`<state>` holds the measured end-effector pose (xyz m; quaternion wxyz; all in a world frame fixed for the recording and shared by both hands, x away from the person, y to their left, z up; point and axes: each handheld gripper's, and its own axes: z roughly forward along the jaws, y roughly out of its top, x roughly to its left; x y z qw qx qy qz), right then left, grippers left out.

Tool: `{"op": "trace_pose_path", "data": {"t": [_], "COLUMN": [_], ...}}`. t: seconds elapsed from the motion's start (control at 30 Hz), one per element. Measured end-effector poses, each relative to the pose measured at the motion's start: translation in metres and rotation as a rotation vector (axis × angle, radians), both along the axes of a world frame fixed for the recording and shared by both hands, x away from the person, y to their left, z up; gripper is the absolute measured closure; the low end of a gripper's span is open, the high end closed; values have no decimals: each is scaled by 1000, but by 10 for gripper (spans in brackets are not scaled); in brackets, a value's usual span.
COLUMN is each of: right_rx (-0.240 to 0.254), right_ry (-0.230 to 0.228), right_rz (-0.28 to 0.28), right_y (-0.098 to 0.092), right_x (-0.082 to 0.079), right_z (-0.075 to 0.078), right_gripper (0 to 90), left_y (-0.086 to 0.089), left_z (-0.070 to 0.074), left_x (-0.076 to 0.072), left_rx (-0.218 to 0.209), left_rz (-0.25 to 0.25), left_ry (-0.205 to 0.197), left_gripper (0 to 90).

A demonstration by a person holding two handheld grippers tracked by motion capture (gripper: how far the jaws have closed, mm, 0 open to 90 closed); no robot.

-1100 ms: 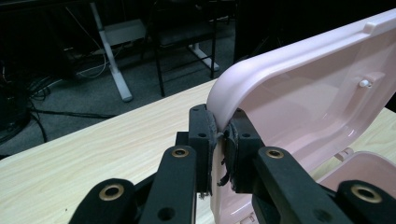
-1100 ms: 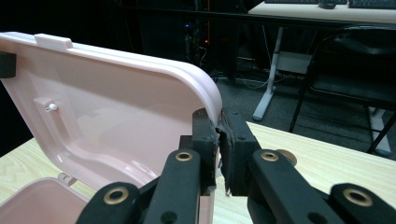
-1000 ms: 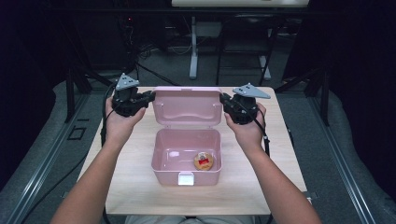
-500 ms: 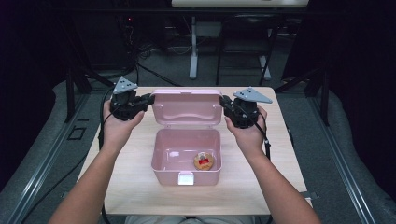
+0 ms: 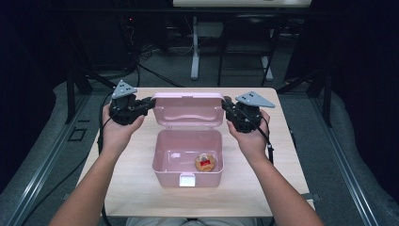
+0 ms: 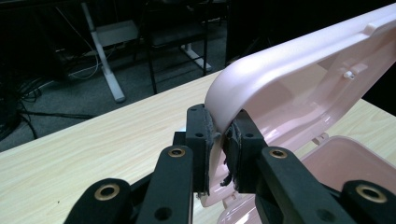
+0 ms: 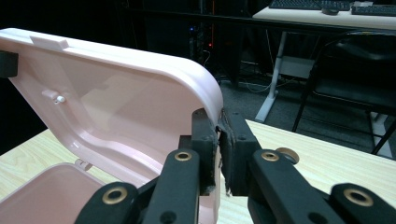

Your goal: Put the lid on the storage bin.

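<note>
A pink plastic box stands in the middle of the table with its hinged lid raised at the back. Inside, at the front right, lies a round cookie-like snack with a red centre. My left gripper is shut on the lid's left corner, and in the left gripper view the pads pinch the lid rim. My right gripper is shut on the lid's right corner, where its pads squeeze the lid rim.
The light wooden table has bare surface on both sides of the box and in front of it. A small round brown thing lies on the table just past the right gripper. Desk legs and chairs stand on the dark floor beyond the far edge.
</note>
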<state>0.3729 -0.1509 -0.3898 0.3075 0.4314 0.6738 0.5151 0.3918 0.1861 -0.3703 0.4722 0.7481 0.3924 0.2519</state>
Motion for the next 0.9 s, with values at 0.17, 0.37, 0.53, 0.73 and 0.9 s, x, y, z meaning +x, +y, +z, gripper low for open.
{"op": "trace_pose_path", "data": {"t": [0.17,0.37,0.53,0.73,0.9], "right_rx": [1,5,8,11,16], "right_ry": [0,-1,-1,2,5], "right_rz": [6,10,12,17,25], "right_y": [0,-1,-1,-2,-3], "right_x": [-3,-7,-9,-12,-17], "right_z": [0,-1,-2,-2,-3], "right_gripper": [841,839,838,837,835], "left_y": [1,1,1,2,4], "left_z": [-2,-2,-2,-3,-5], "left_x": [-3,-6,-9,-12,-19], "left_rx": [-15,-13,-1,-1,-12], "left_rz": [-3,-6,-6,-10,-26], "left_ry": [-3,-3,-5,-5,-5], "left_gripper": [798,796,796,793,783]}}
